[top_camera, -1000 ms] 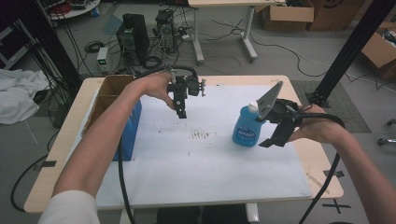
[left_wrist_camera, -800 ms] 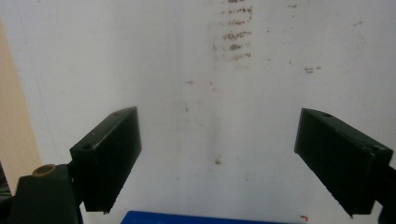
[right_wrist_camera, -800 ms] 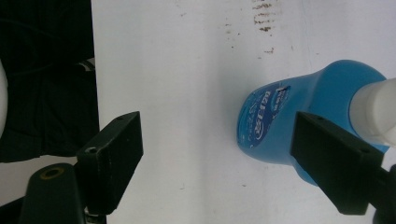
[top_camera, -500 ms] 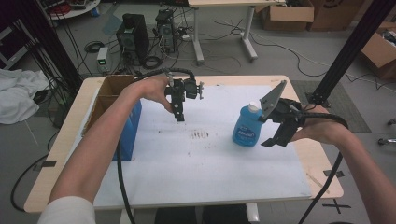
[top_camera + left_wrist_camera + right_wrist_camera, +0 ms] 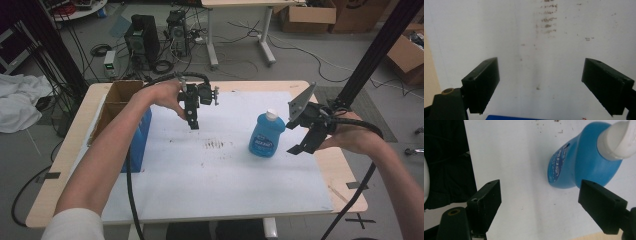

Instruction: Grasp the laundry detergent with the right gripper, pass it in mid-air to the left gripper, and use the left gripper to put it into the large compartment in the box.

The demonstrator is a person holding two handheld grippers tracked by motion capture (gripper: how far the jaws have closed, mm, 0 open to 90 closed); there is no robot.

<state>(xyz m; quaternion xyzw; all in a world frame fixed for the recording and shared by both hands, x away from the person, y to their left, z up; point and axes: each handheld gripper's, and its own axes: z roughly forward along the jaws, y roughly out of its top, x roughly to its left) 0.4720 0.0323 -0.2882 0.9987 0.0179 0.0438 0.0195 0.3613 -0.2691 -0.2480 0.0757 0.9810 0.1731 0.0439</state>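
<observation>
A: What has moved since a second ago?
B: Little. The left gripper (image 5: pixel 192 122) has drifted slightly, hanging at centre-left above the white table sheet (image 5: pixel 215 175), jaws wide apart on nothing.
A: And left of it?
B: An open brown cardboard box (image 5: pixel 120 97) with a blue side.
A: Rightwards?
B: The blue plastic bottle with a white cap (image 5: pixel 266 134) stands upright right of centre. The right gripper (image 5: pixel 300 145), just beside it, gapes open.

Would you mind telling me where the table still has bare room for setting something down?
The white sheet is bare along the near edge, and between the left gripper and the blue bottle. It is tight on the left by the cardboard box, and between the bottle and the right gripper.
</observation>
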